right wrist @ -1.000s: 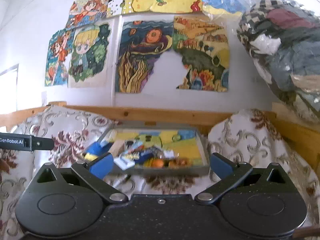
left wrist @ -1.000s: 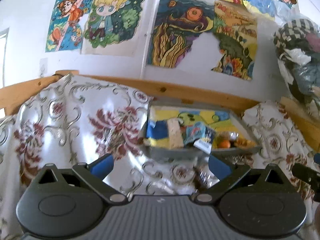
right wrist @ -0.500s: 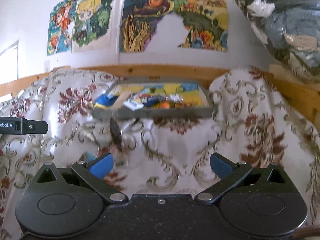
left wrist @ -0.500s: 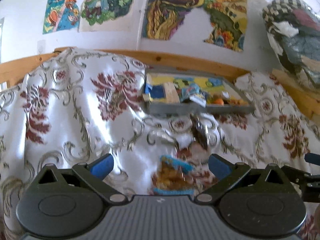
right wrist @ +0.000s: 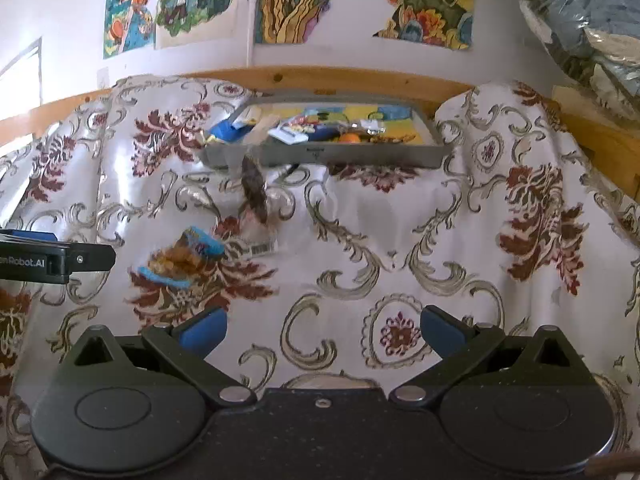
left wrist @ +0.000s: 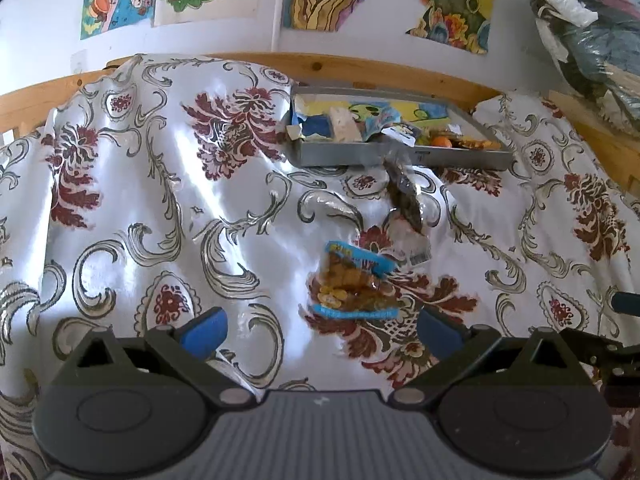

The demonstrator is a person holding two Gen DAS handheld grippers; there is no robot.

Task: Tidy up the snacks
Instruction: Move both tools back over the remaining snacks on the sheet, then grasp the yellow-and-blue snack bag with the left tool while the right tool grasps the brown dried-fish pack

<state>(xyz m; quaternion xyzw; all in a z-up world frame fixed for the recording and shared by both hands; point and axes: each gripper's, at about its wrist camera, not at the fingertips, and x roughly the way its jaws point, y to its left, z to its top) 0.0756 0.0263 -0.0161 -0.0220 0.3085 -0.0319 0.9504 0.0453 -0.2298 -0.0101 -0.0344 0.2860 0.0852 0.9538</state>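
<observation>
Left gripper (left wrist: 320, 330) jaws wide apart, holding nothing, above floral cloth (left wrist: 160, 200). Right gripper (right wrist: 322, 330) same, gaping and bare. Blue snack packet (left wrist: 354, 284) lies on cloth near left gripper; dark packet (left wrist: 404, 196) beyond it, touching grey tray (left wrist: 400, 158) of snacks.

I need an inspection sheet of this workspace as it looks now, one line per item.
Surface: floral cloth, wrinkled, shiny.
Job's things: grey tray at the far edge, holding several snacks; blue-edged snack bag and dark snack packet lie on the cloth in front of the tray.
Clutter: nothing seen.
Grippers: left gripper open, empty, just short of the blue-edged bag; right gripper open, empty, over bare cloth.
Cables: nothing seen.
Surroundings: wooden rail, drawings on wall, bagged bundle at right.
</observation>
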